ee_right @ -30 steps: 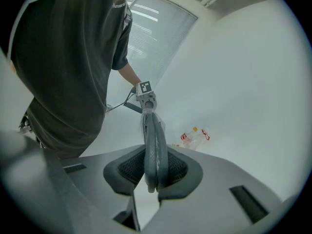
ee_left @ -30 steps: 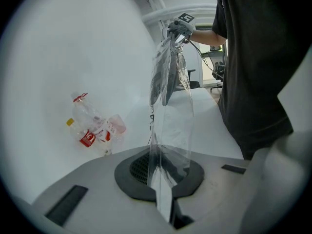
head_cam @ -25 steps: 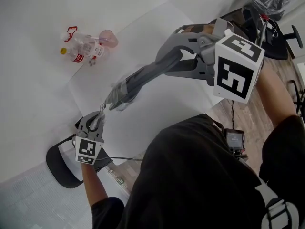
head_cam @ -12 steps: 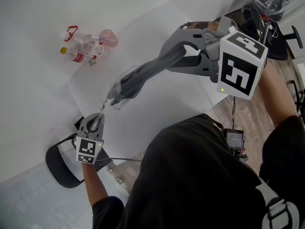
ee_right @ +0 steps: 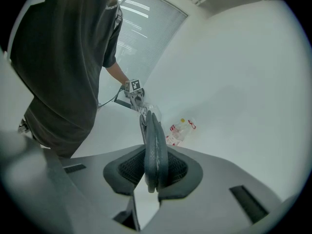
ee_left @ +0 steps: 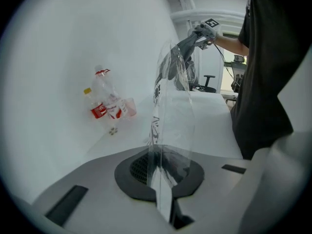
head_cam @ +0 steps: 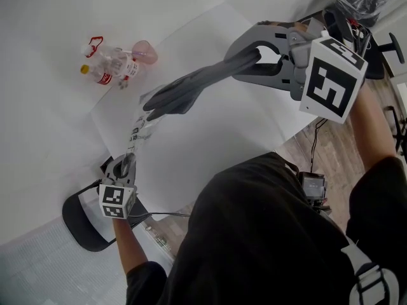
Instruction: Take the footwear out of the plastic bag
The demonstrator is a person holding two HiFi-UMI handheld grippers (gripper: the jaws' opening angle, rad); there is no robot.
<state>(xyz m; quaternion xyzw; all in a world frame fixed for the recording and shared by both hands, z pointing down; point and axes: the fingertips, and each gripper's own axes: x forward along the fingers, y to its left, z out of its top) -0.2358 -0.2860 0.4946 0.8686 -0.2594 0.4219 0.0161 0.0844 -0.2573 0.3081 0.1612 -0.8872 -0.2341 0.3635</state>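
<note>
A pair of dark grey slippers (head_cam: 191,88) hangs lengthwise in the air over the white table (head_cam: 210,138), with my right gripper (head_cam: 257,56) shut on the heel end. The right gripper view shows the flat soles (ee_right: 155,140) pinched between its pads. A clear printed plastic bag (head_cam: 137,131) stretches from the slippers' toe end down to my left gripper (head_cam: 124,164), which is shut on the bag's bottom edge. In the left gripper view the bag (ee_left: 170,106) rises from the closed jaws toward the slippers (ee_left: 180,57). Only the toe tips still touch the bag's mouth.
Two plastic bottles and a pink cup (head_cam: 117,62) lie at the table's far left. A black chair (head_cam: 82,224) stands below the table's near-left edge. At the right are wood floor, cables and a small device (head_cam: 313,186).
My right gripper has moved up and to the right, drawing the slippers almost fully out of the bag. The bag has stretched out long, and the left gripper has dropped slightly.
</note>
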